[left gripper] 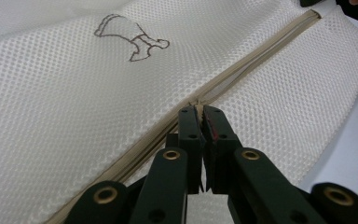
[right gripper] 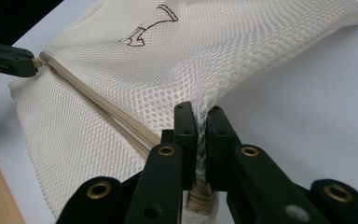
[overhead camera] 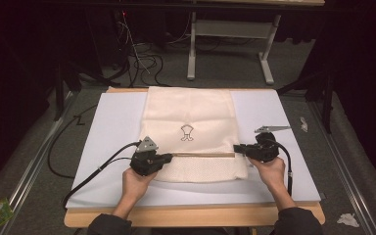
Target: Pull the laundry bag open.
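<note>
— Where's the bag?

— The mesh bag [overhead camera: 191, 132] lies flat mid-table on the white mat [overhead camera: 274, 112], zip [overhead camera: 200, 154] running left to right near me.

— Your left gripper?

— My left gripper [overhead camera: 165, 157] is at the zip's left end, pinched narrow on the zip pull [left gripper: 197, 105].

— And the right?

— My right gripper [overhead camera: 237, 148] clamps bunched mesh at the zip's right end.
</note>
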A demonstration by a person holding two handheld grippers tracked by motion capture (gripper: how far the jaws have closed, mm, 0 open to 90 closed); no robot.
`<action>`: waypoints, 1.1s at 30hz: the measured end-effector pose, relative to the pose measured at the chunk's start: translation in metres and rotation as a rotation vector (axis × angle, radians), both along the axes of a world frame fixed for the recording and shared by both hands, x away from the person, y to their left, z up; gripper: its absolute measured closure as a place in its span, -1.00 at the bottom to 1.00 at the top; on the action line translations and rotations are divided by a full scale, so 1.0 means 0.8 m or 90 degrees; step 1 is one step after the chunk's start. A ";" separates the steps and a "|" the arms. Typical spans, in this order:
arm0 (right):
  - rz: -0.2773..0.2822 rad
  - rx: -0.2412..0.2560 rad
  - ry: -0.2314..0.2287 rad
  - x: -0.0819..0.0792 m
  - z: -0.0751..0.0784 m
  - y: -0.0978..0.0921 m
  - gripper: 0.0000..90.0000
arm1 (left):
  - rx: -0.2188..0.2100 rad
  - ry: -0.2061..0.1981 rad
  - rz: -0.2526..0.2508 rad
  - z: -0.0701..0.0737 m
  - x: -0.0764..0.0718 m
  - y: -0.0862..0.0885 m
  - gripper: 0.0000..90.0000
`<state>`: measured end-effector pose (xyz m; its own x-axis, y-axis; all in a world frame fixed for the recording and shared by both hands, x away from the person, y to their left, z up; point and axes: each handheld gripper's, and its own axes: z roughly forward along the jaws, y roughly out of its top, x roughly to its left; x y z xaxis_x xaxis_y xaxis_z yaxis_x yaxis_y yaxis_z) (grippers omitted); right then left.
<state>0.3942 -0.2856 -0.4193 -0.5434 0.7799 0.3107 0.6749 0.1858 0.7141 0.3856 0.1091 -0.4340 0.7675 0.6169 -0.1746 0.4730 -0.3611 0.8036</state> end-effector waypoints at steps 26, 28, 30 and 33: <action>-0.005 -0.012 -0.003 0.001 -0.002 -0.002 0.92 | -0.019 0.011 0.035 0.002 0.002 0.032 0.94; -0.005 -0.010 -0.002 0.000 -0.001 -0.002 0.92 | -0.021 0.012 0.034 0.004 0.002 0.034 0.94; -0.003 -0.010 -0.002 0.000 -0.001 -0.001 0.92 | -0.020 0.011 0.036 0.004 0.002 0.035 0.94; -0.002 -0.012 -0.001 0.001 -0.001 -0.001 0.92 | -0.021 0.013 0.033 0.003 0.002 0.036 0.94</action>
